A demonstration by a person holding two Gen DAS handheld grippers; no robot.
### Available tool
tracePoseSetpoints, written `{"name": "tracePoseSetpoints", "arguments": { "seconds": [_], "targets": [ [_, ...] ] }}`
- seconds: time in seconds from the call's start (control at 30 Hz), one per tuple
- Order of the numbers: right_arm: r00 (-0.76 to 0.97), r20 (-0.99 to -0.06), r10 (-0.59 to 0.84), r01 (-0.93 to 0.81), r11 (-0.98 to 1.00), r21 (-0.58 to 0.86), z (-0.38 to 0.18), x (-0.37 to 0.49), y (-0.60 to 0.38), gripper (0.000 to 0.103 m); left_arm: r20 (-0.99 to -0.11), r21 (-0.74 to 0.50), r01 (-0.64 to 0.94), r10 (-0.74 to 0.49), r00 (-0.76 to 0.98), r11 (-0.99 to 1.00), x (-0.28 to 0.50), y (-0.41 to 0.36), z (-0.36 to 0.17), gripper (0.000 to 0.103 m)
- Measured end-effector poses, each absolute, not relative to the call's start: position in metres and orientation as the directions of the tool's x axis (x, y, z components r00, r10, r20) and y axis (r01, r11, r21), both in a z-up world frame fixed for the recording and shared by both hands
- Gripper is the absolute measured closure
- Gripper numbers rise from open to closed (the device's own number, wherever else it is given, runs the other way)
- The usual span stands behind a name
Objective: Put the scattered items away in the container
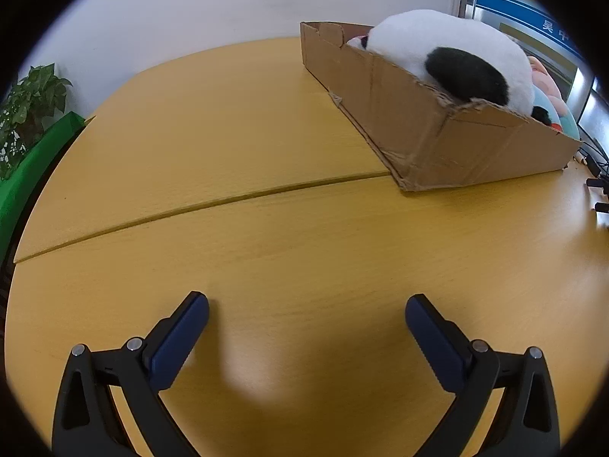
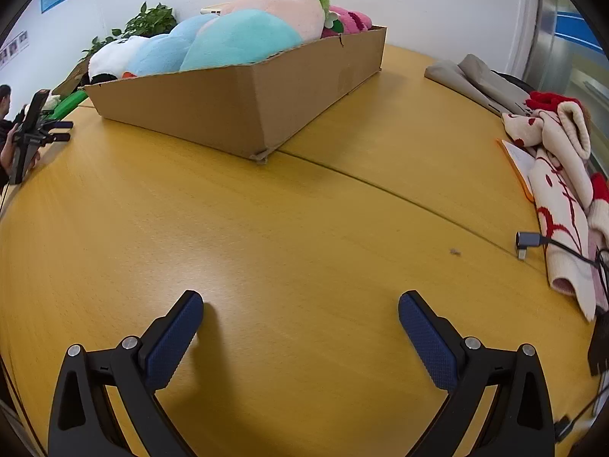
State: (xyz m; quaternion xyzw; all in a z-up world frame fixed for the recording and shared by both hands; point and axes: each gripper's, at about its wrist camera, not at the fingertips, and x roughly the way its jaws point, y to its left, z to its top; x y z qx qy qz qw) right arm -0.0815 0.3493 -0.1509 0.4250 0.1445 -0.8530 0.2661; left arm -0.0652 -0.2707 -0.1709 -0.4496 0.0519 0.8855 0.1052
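A cardboard box [image 1: 449, 133] stands on the yellow wooden table [image 1: 266, 236], up and right of my left gripper [image 1: 306, 308], which is open and empty above bare table. A white and black panda plush [image 1: 453, 53] lies in the box. In the right wrist view the same box [image 2: 236, 103] holds the panda [image 2: 110, 57], a light blue plush [image 2: 228, 42], a pink plush with green hair [image 2: 289, 3] and a magenta plush [image 2: 350, 19]. My right gripper [image 2: 300, 306] is open and empty, well short of the box. The left gripper [image 2: 42, 129] shows at the far left.
A cream and red knitted cloth [image 2: 559, 198] lies at the table's right edge with a grey cable plug [image 2: 527, 242] beside it. A grey folded garment [image 2: 475, 80] lies behind. A potted plant [image 1: 30, 110] and a green board [image 1: 34, 167] stand left of the table.
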Motion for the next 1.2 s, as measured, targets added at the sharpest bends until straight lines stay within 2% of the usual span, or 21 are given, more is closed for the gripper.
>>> {"name": "tracePoseSetpoints", "arguments": {
  "seconds": [0.37,1.2],
  "targets": [
    [-0.454,-0.805,-0.382,0.666,-0.746,-0.022,-0.150,-0.104,0.363,0.000,-0.811,-0.003,-0.380,0.225,-0.541,-0.925,-0.098,-0.293,-0.170,0.000],
    [-0.454,-0.804,-0.384,0.667,-0.745,-0.021,-0.151,-0.104,0.363,0.000,-0.811,0.000,-0.386,0.226,-0.540,-0.922,-0.098,-0.288,-0.173,0.000]
  ]
}}
